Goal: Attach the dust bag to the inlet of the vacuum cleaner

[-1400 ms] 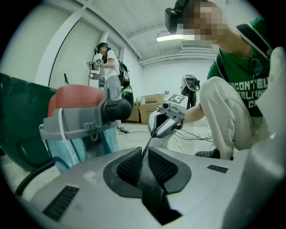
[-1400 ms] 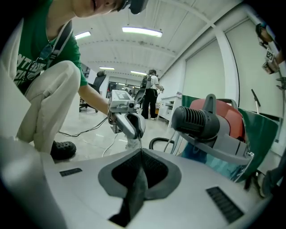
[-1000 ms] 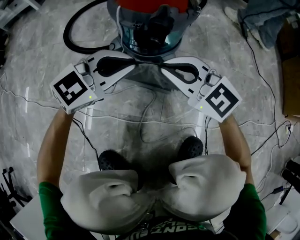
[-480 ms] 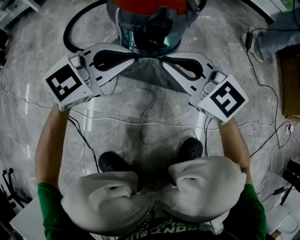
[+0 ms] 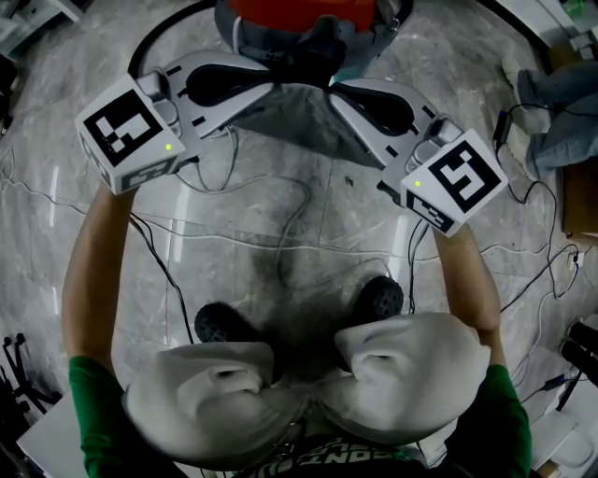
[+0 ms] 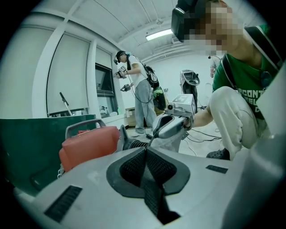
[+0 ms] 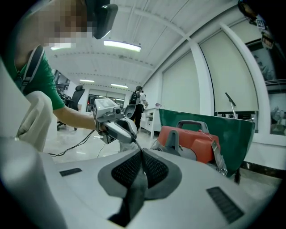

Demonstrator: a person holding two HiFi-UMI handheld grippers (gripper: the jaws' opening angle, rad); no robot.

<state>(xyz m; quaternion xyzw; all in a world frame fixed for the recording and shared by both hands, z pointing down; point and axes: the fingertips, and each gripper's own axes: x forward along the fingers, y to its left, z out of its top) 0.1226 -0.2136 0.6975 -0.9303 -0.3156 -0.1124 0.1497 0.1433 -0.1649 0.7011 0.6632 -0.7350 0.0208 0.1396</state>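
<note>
A red and grey vacuum cleaner (image 5: 299, 19) stands on the floor at the top of the head view, its dark front opening facing me. The grey dust bag (image 5: 285, 117) hangs stretched between my two grippers just in front of it. My left gripper (image 5: 272, 87) is shut on the bag's left upper edge. My right gripper (image 5: 330, 91) is shut on its right upper edge. In the left gripper view the pads (image 6: 145, 150) meet on a thin strip of fabric, with the vacuum cleaner (image 6: 89, 143) beyond. The right gripper view shows the same pinch (image 7: 142, 153).
A black hose (image 5: 140, 56) loops on the marble floor left of the vacuum. Thin cables (image 5: 299, 224) trail between my grippers and my knees. A green board (image 7: 214, 125) stands behind the vacuum. Another person (image 6: 138, 89) stands farther off.
Both grippers have risen and moved toward the vacuum, carrying the bag with them. The bag's top edge now sits closer to the vacuum's front opening.
</note>
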